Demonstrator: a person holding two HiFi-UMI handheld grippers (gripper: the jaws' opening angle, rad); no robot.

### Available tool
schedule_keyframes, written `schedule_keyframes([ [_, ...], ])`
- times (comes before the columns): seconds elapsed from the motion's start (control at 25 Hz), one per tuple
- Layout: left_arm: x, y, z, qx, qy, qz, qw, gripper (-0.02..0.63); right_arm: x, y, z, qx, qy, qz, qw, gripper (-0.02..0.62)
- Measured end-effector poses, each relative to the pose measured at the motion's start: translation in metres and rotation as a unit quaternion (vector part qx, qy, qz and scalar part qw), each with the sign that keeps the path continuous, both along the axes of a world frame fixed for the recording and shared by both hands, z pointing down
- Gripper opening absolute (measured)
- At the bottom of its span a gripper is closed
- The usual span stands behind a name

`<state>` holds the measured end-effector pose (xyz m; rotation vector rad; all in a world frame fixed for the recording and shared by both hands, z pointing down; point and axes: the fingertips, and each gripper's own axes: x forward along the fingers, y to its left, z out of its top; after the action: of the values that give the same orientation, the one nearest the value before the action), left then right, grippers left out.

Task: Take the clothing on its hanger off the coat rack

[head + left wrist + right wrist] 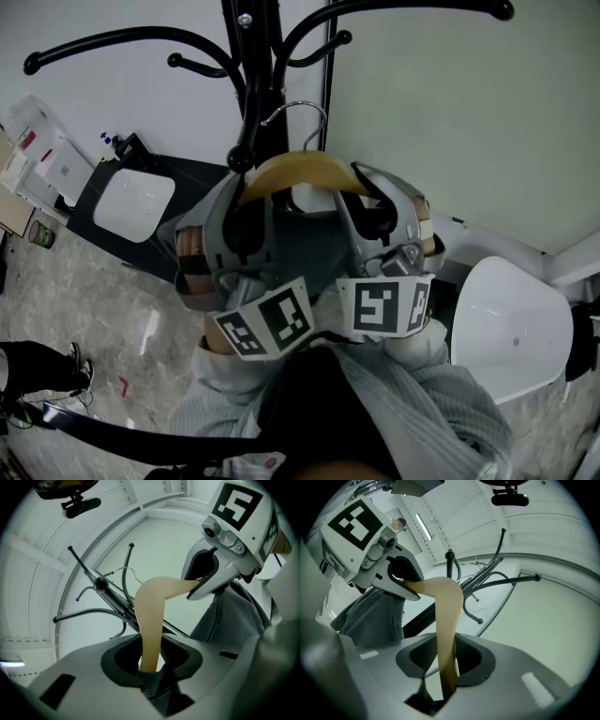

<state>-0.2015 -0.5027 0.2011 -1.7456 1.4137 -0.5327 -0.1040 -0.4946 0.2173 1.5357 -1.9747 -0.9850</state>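
Left tongs [151, 670] and right tongs [446, 686] clamp the hanger [298, 173], hiding most clothing [311, 249].

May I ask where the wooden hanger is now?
The hanger is mid head view, beside the coat rack, held by the left gripper and right gripper.

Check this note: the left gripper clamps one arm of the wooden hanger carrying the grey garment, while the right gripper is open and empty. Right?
One thing is wrong: the right gripper is not open and empty. The right gripper view shows its jaws shut on the other arm of the wooden hanger. The left gripper does clamp one arm, and the hanger carries the grey garment.
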Motion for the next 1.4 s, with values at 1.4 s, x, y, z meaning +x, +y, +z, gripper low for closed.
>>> schedule_keyframes([
  [1.4, 0.264, 0.07, 0.078, -0.083, -0.04, 0.293, 0.9518, 0.118, 0.244, 0.121, 0.07, -0.059, -0.008, 0.305, 0.951, 0.103],
])
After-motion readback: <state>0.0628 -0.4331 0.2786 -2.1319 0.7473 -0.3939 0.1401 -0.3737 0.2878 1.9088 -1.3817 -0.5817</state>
